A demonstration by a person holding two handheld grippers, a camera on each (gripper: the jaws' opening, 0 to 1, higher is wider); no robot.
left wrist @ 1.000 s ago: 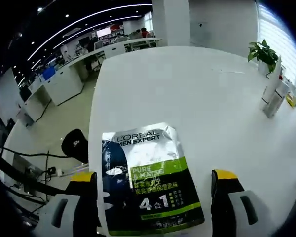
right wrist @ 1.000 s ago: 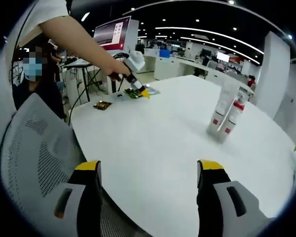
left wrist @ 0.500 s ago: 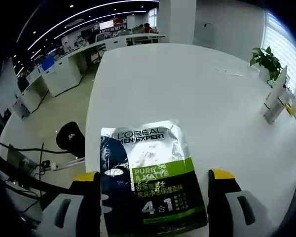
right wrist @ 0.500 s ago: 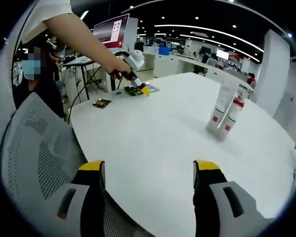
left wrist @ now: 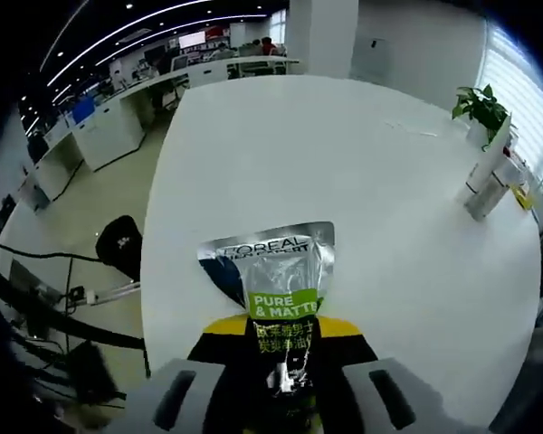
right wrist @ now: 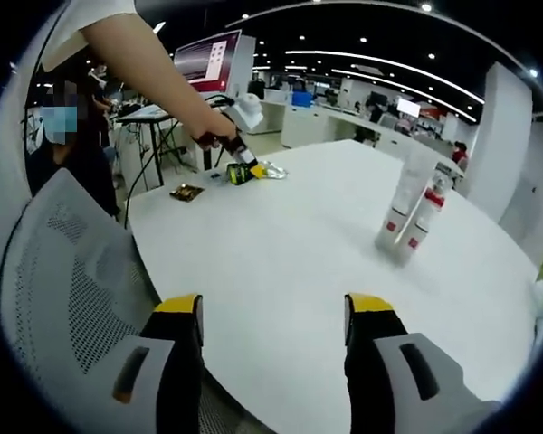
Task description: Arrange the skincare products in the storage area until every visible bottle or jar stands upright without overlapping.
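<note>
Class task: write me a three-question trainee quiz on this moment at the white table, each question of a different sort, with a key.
1. True or false: the left gripper is shut on the sachet.
2. The right gripper is: A open, B shut on a tube, C shut on a plant.
3. Fill in: the two white tubes stand on the white ____.

Key: 1 true; 2 A; 3 table.

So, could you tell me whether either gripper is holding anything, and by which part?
The left gripper pinches the face-mask sachet by its lower end, crumpling it. The right gripper is open, holding nothing.
</note>
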